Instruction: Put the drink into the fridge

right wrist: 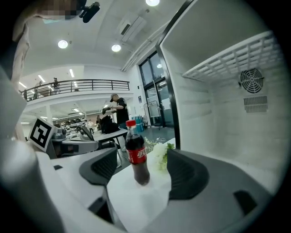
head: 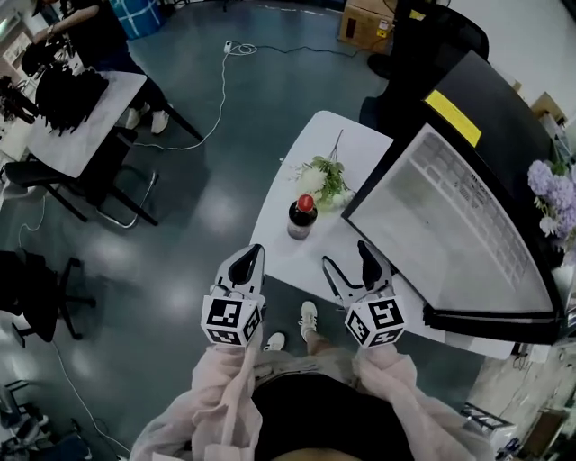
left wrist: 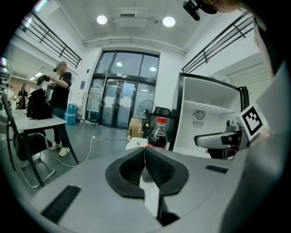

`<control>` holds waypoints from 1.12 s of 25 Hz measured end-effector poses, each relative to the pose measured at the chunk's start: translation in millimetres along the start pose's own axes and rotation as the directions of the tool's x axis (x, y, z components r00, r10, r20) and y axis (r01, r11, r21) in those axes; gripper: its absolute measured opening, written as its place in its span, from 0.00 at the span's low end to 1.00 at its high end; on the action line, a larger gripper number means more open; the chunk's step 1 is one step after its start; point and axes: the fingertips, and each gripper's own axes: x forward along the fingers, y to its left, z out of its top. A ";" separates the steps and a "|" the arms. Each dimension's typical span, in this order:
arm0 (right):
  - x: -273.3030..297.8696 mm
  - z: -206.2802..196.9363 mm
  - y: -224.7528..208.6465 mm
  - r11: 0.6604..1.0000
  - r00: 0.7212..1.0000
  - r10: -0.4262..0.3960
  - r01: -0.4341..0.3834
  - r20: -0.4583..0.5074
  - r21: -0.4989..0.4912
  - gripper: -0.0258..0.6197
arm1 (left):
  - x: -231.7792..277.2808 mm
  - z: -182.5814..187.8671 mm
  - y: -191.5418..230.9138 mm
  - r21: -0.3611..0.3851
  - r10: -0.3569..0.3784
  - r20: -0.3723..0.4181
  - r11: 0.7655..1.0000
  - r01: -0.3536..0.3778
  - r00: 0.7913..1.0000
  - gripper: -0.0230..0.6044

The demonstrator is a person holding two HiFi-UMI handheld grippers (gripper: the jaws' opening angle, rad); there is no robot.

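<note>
Bright ceiling lights (left wrist: 168,21), even indoor light, fisheye-bent edges, dark corners

Left tool (left wrist: 145,169) jaws closed, cola bottle (left wrist: 158,134) beyond, open fridge (left wrist: 210,123) right

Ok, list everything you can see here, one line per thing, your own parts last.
cola bottle: one, dark with red cap, upright on the table
table: one, white, ahead of the grippers
flowers: one bunch, white and green, on the table behind the bottle
fridge: one, black outside, white inside, open, right of the table
purple flowers: one bunch, far right
cardboard box: one, brown, on the floor beyond
black bag: one, on another table at upper left
left gripper: one, grey, jaws together, empty
right gripper: one, grey, jaws apart, bottle ahead, not held
</note>
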 end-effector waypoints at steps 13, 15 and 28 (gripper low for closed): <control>78.0 -23.8 15.9 0.969 0.975 0.203 -0.214 -0.092 -0.125 0.55 | -11.3 -32.1 41.8 -0.083 0.244 -0.052 0.965 -0.248 0.968 0.06; 90.7 -28.0 15.9 0.965 0.973 0.215 -0.225 -0.089 -0.133 0.55 | -8.2 -36.2 47.2 -0.087 0.267 -0.054 0.959 -0.271 0.962 0.06; 141.4 -39.5 23.6 0.946 0.961 0.264 -0.274 -0.079 -0.172 0.55 | -12.1 -64.2 75.1 -0.130 0.377 -0.080 0.914 -0.385 0.923 0.06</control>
